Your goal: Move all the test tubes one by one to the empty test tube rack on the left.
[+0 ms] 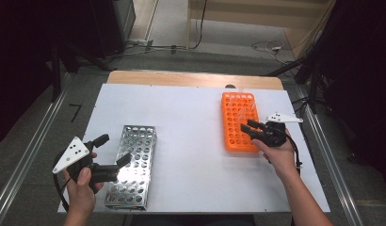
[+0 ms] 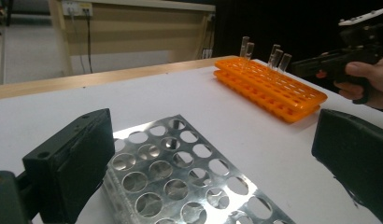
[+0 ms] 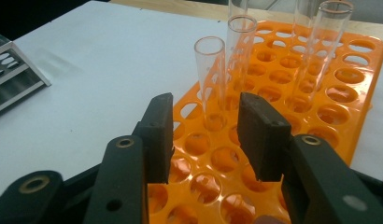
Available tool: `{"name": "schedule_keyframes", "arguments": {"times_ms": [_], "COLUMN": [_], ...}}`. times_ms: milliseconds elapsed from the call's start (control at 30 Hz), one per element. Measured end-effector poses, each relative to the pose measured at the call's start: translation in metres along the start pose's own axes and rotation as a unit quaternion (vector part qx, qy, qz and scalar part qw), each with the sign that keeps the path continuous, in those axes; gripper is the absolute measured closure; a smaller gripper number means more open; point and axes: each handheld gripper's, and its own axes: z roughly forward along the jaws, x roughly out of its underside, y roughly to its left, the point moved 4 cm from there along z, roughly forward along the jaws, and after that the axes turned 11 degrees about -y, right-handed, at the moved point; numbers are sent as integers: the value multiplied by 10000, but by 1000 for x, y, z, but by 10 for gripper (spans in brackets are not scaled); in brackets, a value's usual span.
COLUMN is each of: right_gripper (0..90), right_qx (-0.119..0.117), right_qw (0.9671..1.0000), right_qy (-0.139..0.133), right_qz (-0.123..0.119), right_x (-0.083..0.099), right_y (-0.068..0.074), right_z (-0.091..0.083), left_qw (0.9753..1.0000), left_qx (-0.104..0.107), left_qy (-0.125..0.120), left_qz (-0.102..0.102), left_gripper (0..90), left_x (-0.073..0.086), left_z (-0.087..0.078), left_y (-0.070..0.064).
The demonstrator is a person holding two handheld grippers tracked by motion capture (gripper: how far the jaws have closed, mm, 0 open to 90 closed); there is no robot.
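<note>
Over orange rack [image 3: 320, 93], R gripper [image 3: 206, 135] half open, empty, lined up on nearest glass tube [image 3: 210, 79]. Step: approach for pick. Next: advance, close on tube, lift straight. L gripper [image 2: 213, 154] wide open over metal rack [image 1: 133, 165], probably the destination.

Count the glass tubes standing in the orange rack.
5 in the orange rack: a far pair and a nearer group of three, all upright at its far end. Clear glass; another could be hidden.
</note>
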Motion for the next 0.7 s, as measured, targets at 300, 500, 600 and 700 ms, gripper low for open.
{"name": "schedule_keyframes", "arguments": {"times_ms": [300, 500, 600, 700], "right_gripper": [628, 661, 675, 691], "right_qx": [206, 297, 384, 435], "right_qw": [9992, 9989, 9985, 9982], "right_qy": [284, 353, 391, 413], "right_qz": [174, 67, 74, 69], "right_x": [6, 8, 8, 8], "right_y": [-3, 2, 2, 5], "right_z": [20, 28, 31, 33], "left_qw": [9999, 9996, 9995, 9992], "left_qx": [81, 201, 249, 311], "left_qy": [78, 71, 98, 143], "left_qz": [102, 158, 173, 181], "left_gripper": [0, 0, 0, 0], "left_x": [-10, -15, -15, -14], "left_z": [7, 13, 15, 20], "left_y": [-15, -27, -30, -37]}}
